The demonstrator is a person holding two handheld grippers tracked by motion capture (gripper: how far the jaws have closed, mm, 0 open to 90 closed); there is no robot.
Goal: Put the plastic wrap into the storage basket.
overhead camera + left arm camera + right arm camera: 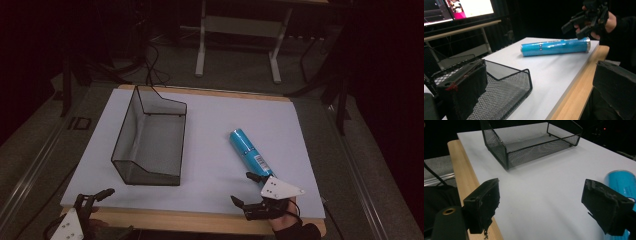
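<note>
- Two handheld grippers are on screen here, both down at the near edge of the white-topped table with light wooden edging, around 6 o'clock in the high view.
- Main object: a long bright-blue cylindrical tube with a glossy wrapper. It has a white barcode label partway along and a silvery cap at one end (clearest in the left gripper view). It's lying flat on its side on the white top, running diagonally from roughly table centre toward 5 o'clock.
- Right gripper: sits right at the tube's near end, with its far jaw about at the tube's tip. Jaws are spread wide, nothing between them. In the right gripper view the blue tube pokes out behind the right-hand jaw at about 3 o'clock, not inside the gap. Can't tell if that jaw actually touches it.
- Left gripper: over at 7 o'clock by the table's near left corner, well apart from the tube. Jaws also spread, holding nothing.
- Other thing on the table: a black wire-mesh tray with one tall end, at about 10 o'clock from the tube, clear of it. Looks empty inside.
</note>
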